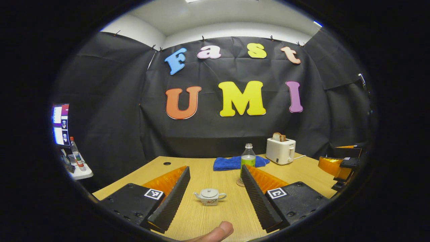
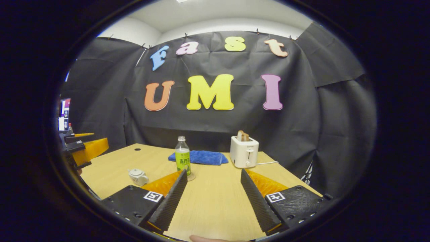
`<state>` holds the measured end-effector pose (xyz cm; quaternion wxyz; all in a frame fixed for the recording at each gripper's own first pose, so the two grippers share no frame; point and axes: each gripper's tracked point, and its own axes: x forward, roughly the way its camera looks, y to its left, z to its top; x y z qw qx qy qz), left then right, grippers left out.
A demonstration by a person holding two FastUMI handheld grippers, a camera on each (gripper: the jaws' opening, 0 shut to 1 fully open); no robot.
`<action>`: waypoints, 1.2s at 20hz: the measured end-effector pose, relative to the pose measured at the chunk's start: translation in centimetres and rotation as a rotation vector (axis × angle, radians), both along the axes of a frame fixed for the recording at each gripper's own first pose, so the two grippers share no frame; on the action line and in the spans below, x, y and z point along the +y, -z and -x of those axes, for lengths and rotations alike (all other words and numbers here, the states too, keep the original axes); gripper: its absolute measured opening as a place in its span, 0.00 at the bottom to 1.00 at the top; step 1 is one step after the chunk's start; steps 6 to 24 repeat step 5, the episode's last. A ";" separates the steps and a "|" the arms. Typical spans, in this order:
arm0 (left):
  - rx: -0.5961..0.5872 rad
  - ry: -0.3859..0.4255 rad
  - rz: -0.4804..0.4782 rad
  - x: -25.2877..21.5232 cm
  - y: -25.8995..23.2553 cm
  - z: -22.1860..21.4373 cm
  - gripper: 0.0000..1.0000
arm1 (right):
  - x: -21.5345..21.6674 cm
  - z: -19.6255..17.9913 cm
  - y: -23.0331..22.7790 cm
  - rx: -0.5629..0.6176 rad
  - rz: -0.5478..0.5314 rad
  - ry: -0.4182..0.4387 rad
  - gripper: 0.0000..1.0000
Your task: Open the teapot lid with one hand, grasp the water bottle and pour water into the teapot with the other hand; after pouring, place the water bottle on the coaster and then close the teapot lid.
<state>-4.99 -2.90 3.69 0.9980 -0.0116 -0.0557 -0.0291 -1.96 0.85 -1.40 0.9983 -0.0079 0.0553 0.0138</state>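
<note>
Light wooden table (image 1: pixel 201 168), small teapot (image 1: pixel 209 196) (lid on), water bottle (image 1: pixel 248 158) on coaster (image 1: pixel 239 183), blue cloth (image 1: pixel 228 163), toaster (image 1: pixel 280 151)

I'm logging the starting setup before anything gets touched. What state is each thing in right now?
Teapot: upright on the table, lid on.
Bottle: upright on the coaster, cap on.
Toaster: bread sticking up from the slot, lever up.
Cloth: lying bunched behind the bottle.
Left tool: open, holding nothing.
Right tool: open, holding nothing.
</note>
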 end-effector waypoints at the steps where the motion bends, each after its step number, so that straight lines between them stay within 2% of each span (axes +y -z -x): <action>1: 0.008 -0.003 0.000 0.1 0.3 -0.4 0.96 | 0.1 -0.2 0.2 0.003 0.004 -0.001 0.95; 5: 0.038 0.008 0.011 -0.2 1.2 -1.4 0.96 | 0.0 -0.3 0.4 0.005 0.011 0.001 0.95; 24: 0.038 0.008 0.011 -0.2 1.2 -1.4 0.96 | 0.0 -0.3 0.4 0.005 0.011 0.001 0.95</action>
